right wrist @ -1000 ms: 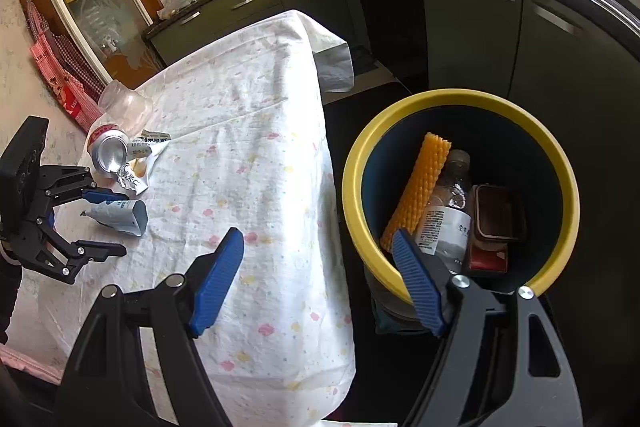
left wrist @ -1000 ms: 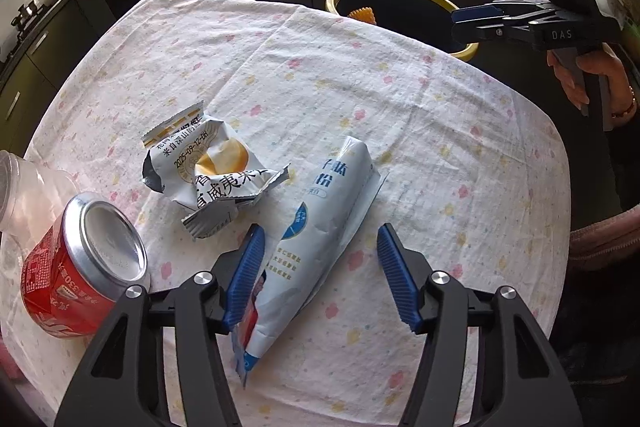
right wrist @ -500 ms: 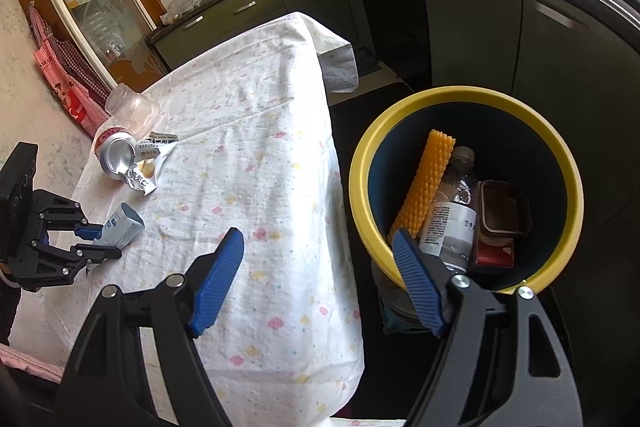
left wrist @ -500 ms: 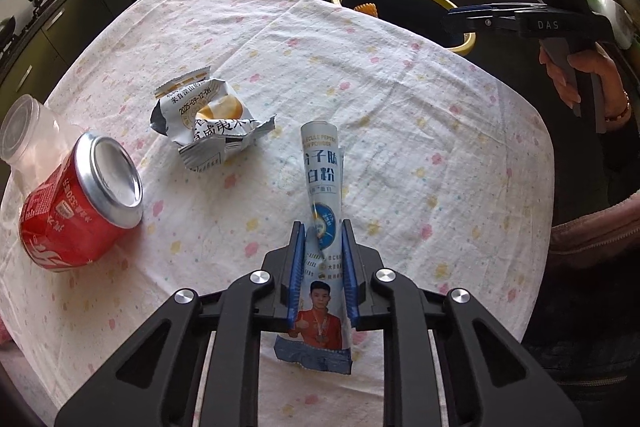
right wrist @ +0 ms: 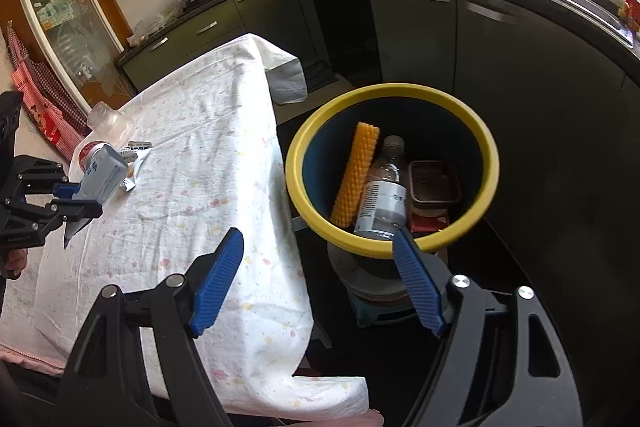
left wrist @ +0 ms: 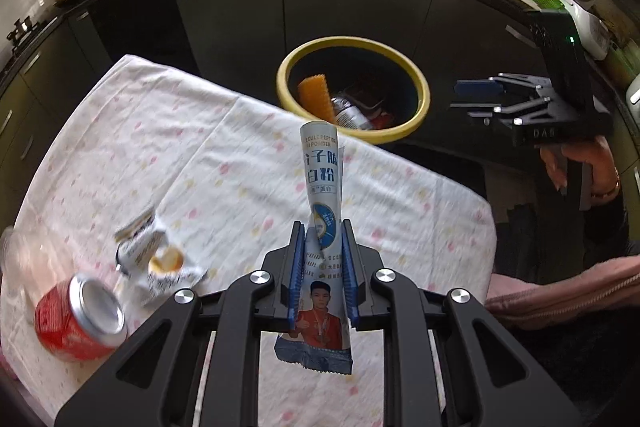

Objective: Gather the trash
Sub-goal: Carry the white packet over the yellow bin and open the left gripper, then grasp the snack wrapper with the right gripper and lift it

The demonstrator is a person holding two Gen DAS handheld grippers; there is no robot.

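Two handheld grippers work over a table (left wrist: pixel 168 155) draped in a white, pastel-flecked cloth in a kitchen lined with dark cabinets (right wrist: pixel 416 39). Beyond the table's far edge, on the floor, stands a yellow-rimmed bin (left wrist: pixel 420 87) already holding an orange ribbed piece (right wrist: pixel 356 175), a clear plastic bottle (right wrist: pixel 384 187) and a small dark tray (right wrist: pixel 434 183).

The left gripper (left wrist: pixel 322 271) has its blue pads clamped together on a white-and-blue powder sachet (left wrist: pixel 322 179), held clear of the cloth with its rolled top pointing toward the bin and its torn bottom end hanging below the pads. From the right wrist view the same sachet sits in that gripper above the table's left edge.

The right gripper (right wrist: pixel 316 279), a hand (left wrist: pixel 576 163) on its grip, hangs off the table's right side near the bin, its jaws wide apart with nothing between them.

Still on the cloth near the table's left corner lie a red drink can (left wrist: pixel 76 319) on its side, a crumpled snack wrapper (left wrist: pixel 156 259) just beside it, and a clear plastic container (right wrist: pixel 110 123) at the edge.
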